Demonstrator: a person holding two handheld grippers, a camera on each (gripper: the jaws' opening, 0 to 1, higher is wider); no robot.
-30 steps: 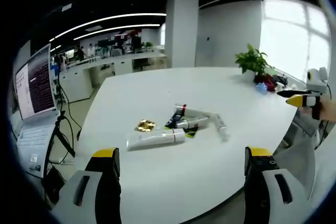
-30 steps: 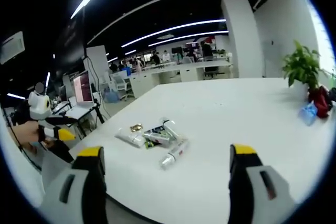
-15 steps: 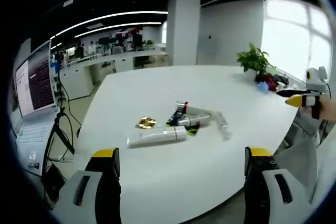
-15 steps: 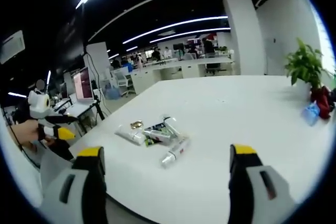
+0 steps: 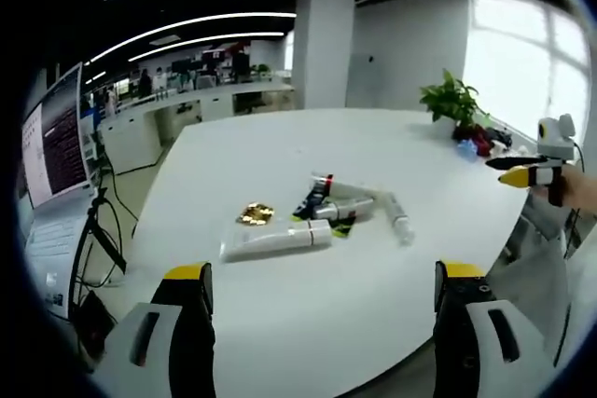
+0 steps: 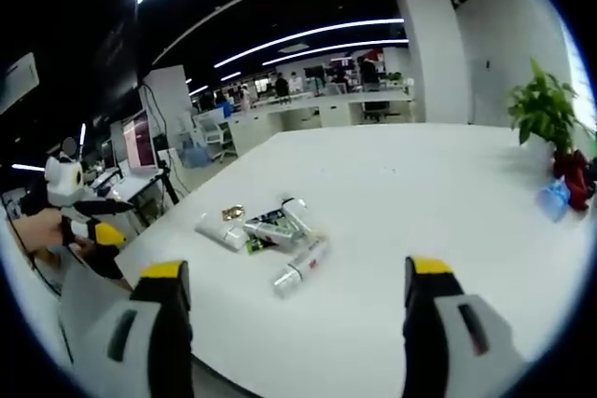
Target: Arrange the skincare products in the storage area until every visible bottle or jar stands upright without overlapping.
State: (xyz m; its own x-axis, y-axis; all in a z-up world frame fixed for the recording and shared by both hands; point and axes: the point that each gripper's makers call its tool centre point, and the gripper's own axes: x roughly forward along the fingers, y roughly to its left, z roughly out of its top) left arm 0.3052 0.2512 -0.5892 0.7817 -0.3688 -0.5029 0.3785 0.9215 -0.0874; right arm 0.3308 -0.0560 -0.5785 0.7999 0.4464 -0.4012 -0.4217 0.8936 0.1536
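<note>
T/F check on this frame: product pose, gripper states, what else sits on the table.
1. The tubes lie flat in a loose pile on the white table. True.
2. The left gripper is shut on a tube. False: jaws wide apart, holding nothing.
3. A potted plant stands at the table's far edge. True.
4. The right gripper touches the pile. False: it hangs short of it, open.

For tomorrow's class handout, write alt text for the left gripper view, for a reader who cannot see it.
Several skincare tubes lie flat in a loose cluster beside a small gold jar on a white table. The open left gripper hangs at the near edge, the right gripper at far right, a potted plant beyond.
</note>
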